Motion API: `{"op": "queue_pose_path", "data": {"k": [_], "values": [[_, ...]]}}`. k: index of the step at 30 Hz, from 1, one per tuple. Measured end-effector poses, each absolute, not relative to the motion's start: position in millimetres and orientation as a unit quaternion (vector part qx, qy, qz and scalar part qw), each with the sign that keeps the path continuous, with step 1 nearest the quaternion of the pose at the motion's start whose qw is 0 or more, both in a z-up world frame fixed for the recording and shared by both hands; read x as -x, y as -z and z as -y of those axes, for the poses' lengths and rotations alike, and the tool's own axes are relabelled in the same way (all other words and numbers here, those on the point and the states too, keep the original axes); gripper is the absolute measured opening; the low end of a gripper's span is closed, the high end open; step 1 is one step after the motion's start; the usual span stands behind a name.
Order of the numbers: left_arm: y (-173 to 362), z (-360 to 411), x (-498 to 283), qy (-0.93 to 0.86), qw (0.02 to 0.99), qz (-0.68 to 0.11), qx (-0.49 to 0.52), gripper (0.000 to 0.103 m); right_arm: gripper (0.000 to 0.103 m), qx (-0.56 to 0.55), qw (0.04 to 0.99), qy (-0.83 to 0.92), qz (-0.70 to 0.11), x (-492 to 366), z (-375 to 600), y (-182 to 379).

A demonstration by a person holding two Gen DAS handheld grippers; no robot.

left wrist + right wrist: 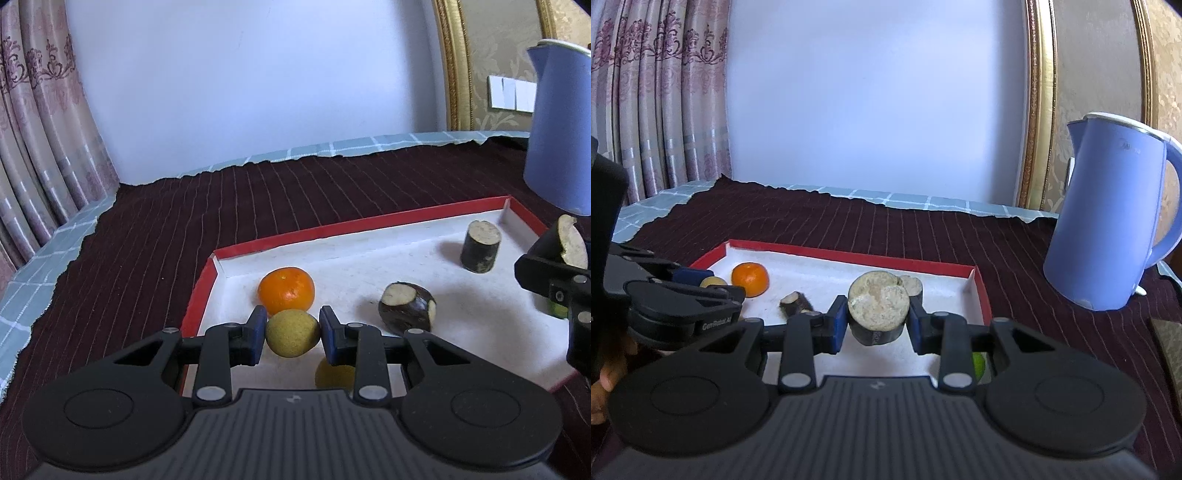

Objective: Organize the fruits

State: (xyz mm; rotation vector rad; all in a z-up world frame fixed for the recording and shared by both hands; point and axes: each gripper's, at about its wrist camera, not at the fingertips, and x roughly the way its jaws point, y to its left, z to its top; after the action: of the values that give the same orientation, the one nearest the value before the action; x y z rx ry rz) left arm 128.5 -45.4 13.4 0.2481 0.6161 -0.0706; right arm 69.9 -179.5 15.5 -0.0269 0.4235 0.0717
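Note:
My left gripper (293,333) is shut on a small yellow-green round fruit (291,334), held just above the near left part of a red-rimmed white tray (369,221). An orange (286,288) rests in the tray right behind it. Two dark sugarcane pieces lie in the tray: a slanted one (406,304) and an upright one (480,245). My right gripper (877,314) is shut on a third dark sugarcane piece (878,308) with a pale cut top, over the tray's middle. A lime (979,363) peeks out under the right gripper. Another yellow fruit (334,374) lies below the left fingers.
A blue electric kettle (1108,221) stands on the dark red striped cloth (849,229) to the right of the tray. A curtain (657,110) hangs at the back left, a gold-framed panel (1039,110) at the back right. A hand (609,373) shows at the left edge.

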Motion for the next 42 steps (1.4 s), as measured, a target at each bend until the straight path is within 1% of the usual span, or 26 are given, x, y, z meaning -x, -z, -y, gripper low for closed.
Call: {"op": "queue_pose_path", "data": {"k": [12,29,30,31,32,42], "values": [[-8,46,-155,0.015,0.938,-0.32,-0.129,0.03,0.031,0.017,0.972,-0.02,-0.232,-96,183,-11],[-17,53,-164,0.017,0.946,-0.298,-0.127,0.03,0.031,0.009,0.967,0.012,-0.253,-116,189,0],[-17,55,-164,0.015,0.946,-0.295,-0.131,0.03,0.036,0.008,0.967,0.013,-0.255,-117,189,1],[-17,56,-164,0.013,0.946,-0.295,-0.134,0.03,0.048,0.008,0.968,0.015,-0.252,-116,189,0],[-17,56,-164,0.011,0.946,-0.295,-0.136,0.03,0.049,0.01,0.969,0.017,-0.248,-115,189,-1],[-17,54,-166,0.003,0.945,-0.299,-0.133,0.03,0.051,0.009,0.97,0.017,-0.244,-107,190,-1]]}}
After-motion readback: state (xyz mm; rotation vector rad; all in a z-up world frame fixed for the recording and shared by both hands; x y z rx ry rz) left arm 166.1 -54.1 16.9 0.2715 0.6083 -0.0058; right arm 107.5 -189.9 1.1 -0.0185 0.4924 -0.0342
